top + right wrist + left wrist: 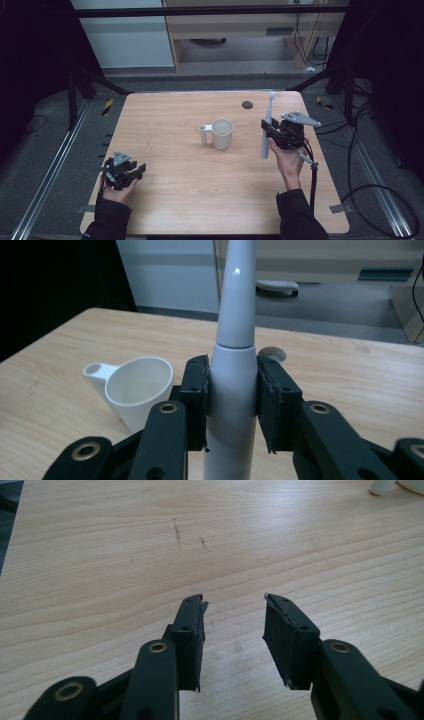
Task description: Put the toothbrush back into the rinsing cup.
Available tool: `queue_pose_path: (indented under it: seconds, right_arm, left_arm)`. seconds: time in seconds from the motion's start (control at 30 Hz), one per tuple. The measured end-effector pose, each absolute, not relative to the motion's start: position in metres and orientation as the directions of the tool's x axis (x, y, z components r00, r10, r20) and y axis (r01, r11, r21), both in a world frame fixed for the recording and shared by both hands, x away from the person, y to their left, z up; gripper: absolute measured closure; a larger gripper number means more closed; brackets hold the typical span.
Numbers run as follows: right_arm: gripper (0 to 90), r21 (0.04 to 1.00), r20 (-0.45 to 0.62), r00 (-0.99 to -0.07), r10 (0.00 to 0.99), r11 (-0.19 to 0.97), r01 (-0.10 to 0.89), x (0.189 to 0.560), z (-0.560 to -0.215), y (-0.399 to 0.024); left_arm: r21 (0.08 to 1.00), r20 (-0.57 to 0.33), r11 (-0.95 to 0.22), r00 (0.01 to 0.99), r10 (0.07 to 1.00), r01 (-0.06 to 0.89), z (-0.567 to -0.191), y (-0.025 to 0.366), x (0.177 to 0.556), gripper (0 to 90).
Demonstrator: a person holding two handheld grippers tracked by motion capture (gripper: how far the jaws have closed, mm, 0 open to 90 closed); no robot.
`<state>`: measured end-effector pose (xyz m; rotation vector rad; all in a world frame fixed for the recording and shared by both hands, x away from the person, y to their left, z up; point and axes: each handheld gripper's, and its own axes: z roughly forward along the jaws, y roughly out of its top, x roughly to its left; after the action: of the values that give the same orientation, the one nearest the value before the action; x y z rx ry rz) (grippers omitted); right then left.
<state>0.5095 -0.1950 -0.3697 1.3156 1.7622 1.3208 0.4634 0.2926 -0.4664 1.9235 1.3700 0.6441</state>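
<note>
Holding the electric toothbrush [266, 131] upright in my right hand-held gripper [270, 131], I have the jaws closed on its white body just below the seam where the narrow neck begins; the brush end rises above the jaws and the thick handle hangs below them. The white cup [221, 133] stands on the surface [200, 200] ahead of this hand-held gripper and off to its left, near but clear of the toothbrush, handle pointing away from me; I judge the job is to drop the brush into it. My left hand-held gripper [234, 625] rests low over bare wood, well apart from the cup, jaws spread wide with nothing between them. The risks as I see them: the body is smooth and tapered, so it could slide through the pads or swing if I tilt the wrist; the cup is light and unsteadied, so a handle end catching its rim could tip it or push it along the surface.
</note>
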Motion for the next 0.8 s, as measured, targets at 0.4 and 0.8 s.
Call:
queue_pose_path:
  seconds: [0.4,0.8]
  right_arm:
    - [67.9,0.964,0.121,-0.344,0.931,-0.027,0.264,0.515,-0.364,-0.181]
    - [67.9,0.976,0.117,-0.348,0.93,-0.043,0.213,0.525,-0.353,-0.165]
  left_arm:
    - [0.77,0.016,-0.213,0.316,0.949,0.602,-0.468,0.294,0.464,55.5]
    - [0.772,0.016,-0.211,0.314,0.949,0.6,-0.468,0.294,0.465,54.9]
